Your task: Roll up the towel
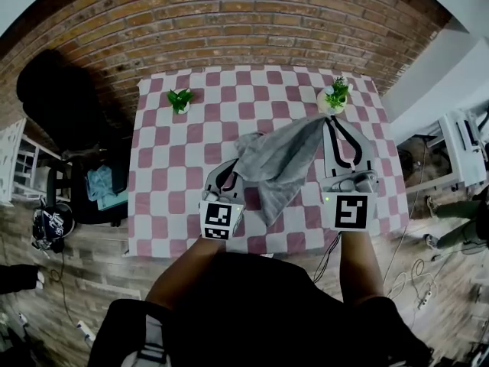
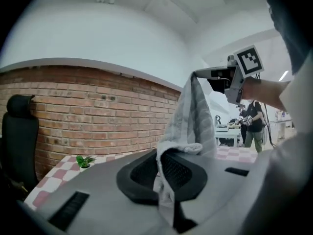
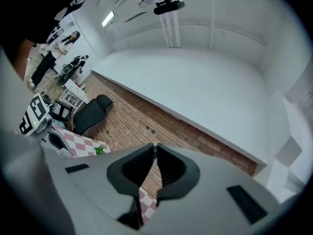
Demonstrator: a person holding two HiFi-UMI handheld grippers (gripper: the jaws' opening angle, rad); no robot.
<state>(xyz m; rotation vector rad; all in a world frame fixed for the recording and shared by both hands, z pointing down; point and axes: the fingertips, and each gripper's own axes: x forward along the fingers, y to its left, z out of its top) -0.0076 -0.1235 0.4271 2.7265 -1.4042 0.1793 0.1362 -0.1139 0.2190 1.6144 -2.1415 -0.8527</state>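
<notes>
I log the location: staged lab room. Red brick wall (image 1: 252,21), pink-and-white checked table (image 1: 164,197), black office chair (image 2: 19,141), loose white cables (image 1: 416,281) on brown wood-plank floor (image 1: 99,258), white equipment benches (image 2: 227,129) beyond.

Brick wall (image 1: 252,10), checkered table (image 1: 160,199), black chair (image 2: 19,136)

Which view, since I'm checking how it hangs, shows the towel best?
Head view: the whole towel spans from left gripper to right gripper. Left gripper view shows it pinched in its jaws; right gripper view, hardly any.
</notes>
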